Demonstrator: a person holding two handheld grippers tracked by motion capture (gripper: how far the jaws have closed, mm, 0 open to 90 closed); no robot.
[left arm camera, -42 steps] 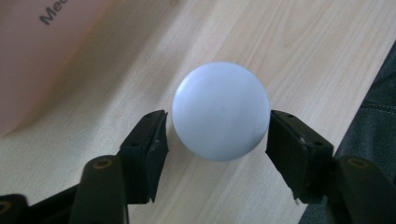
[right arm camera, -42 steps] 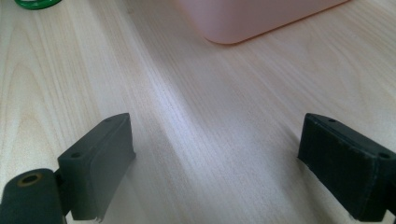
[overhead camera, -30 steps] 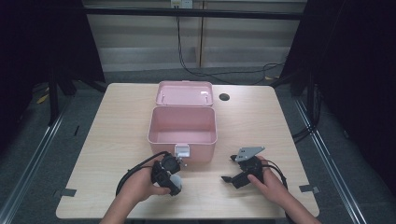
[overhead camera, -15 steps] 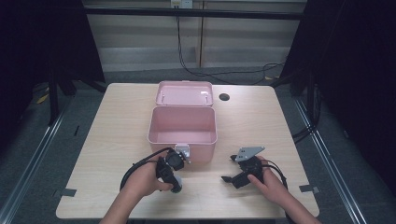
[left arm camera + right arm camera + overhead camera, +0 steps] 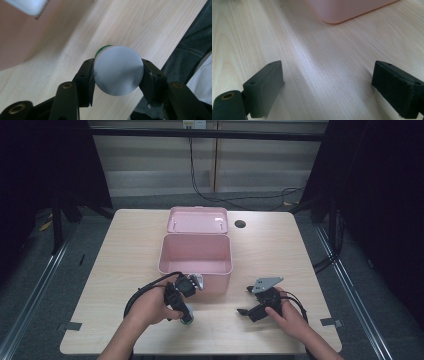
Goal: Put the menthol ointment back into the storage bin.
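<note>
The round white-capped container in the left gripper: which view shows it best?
The left gripper view: the container sits large, its white cap clamped between the left gripper, green edge visible. In the high view it is tiny, mostly behind the hand.

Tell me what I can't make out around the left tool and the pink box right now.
- Round white-capped container: left gripper view shows its cap end-on; body hidden apart from a green sliver.
- Same container, high view: mostly covered by the left tool and hand.
- Pink box: its front lettering is blurred and cut off in the left gripper view.
</note>
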